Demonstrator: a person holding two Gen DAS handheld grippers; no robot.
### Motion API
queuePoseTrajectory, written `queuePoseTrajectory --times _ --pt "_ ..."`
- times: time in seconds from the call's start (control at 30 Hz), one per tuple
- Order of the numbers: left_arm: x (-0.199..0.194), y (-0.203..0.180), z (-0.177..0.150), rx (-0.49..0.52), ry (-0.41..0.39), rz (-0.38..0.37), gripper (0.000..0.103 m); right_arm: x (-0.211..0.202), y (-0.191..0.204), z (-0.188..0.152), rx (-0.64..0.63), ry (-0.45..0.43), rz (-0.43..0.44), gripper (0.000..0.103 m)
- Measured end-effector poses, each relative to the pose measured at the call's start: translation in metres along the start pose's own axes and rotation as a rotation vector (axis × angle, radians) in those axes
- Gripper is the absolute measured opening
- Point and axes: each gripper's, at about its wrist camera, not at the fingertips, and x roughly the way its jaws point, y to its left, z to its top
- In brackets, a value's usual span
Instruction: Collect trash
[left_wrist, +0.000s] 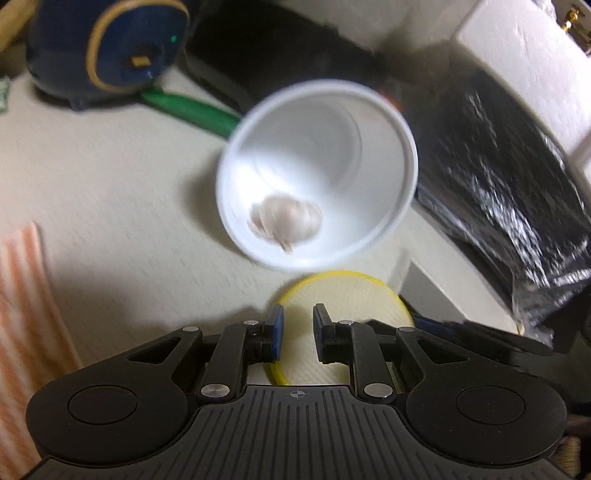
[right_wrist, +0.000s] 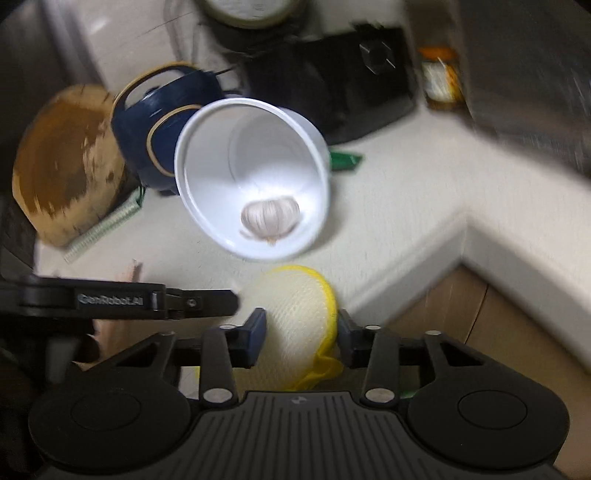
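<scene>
A yellow-rimmed mesh piece (right_wrist: 295, 314), white netting edged in yellow, is seen between the pads of the right gripper (right_wrist: 301, 341), with its yellow edge against the right-hand pad and its netting close to the left-hand one; the blur leaves it unclear whether both pads press on it, so a firm grip cannot be told. In the left wrist view the same mesh piece (left_wrist: 343, 299) lies just ahead of and partly beneath the left gripper (left_wrist: 297, 338), whose blue-padded jaws stand a little apart with nothing pinched between them. One white plastic cup (right_wrist: 255, 177) is seen beyond the mesh, tipped on its side with its mouth turned toward both cameras, so its long axis runs away from the grippers and slightly upward. One garlic bulb (right_wrist: 269, 218) rests inside it against the lower wall near the rim, its stem end pointing down toward the viewer. The cup appears over a pale counter (right_wrist: 406, 192), though contact with it cannot be judged. Behind the cup, one dark blue round appliance (left_wrist: 110, 48), one green strip (left_wrist: 188, 109) and one wooden block (right_wrist: 62, 162) are seen. A black crinkled bag (left_wrist: 498, 177) is seen at the right of the left wrist view.
</scene>
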Motion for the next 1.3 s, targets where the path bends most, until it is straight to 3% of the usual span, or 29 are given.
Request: queuePoseTrajectory --times 0.13,0.27,0.4,0.47,0.53,0.6,0.63,0.73,0.83,0.9,0.93,1.3 --pt "-0.015 0.002 0.011 0.020 -0.069 0.079 0.020 0.029 0.018 0.010 -0.144 0.026 -0.035 0.040" --pt "-0.027 0.006 0.026 0.040 -0.164 0.159 0.020 0.010 0.030 0.008 -0.252 -0.099 -0.130 0.047" --pt "-0.023 0.009 0.042 0.020 -0.192 0.166 0.020 0.003 0.042 0.019 -0.301 -0.151 -0.064 0.049" --pt "-0.017 0.007 0.048 0.042 -0.202 0.186 0.020 0.016 0.056 0.023 -0.345 -0.161 -0.075 0.050" --pt "-0.009 0.007 0.054 0.061 -0.197 0.190 0.020 0.036 0.068 0.025 -0.421 -0.182 -0.136 0.056" --pt "0.000 0.006 0.058 0.071 -0.181 0.192 0.021 0.061 0.075 0.031 -0.476 -0.170 -0.216 0.071" --pt "0.005 0.005 0.060 0.072 -0.175 0.192 0.021 0.071 0.074 0.035 -0.479 -0.149 -0.236 0.071" --pt "0.017 0.007 0.062 0.060 -0.153 0.178 0.021 0.089 0.064 0.048 -0.419 -0.059 -0.187 0.071" --pt "0.030 0.011 0.064 0.048 -0.137 0.189 0.021 0.093 0.050 0.061 -0.313 -0.027 -0.106 0.070" --pt "0.036 0.013 0.065 0.038 -0.132 0.194 0.021 0.093 0.042 0.068 -0.249 0.005 -0.050 0.057" --pt "0.039 0.014 0.066 0.035 -0.129 0.196 0.021 0.091 0.040 0.071 -0.231 0.011 -0.032 0.057" --pt "0.040 0.014 0.069 0.051 -0.116 0.222 0.016 0.024 0.039 0.066 -0.256 -0.100 0.020 0.057"
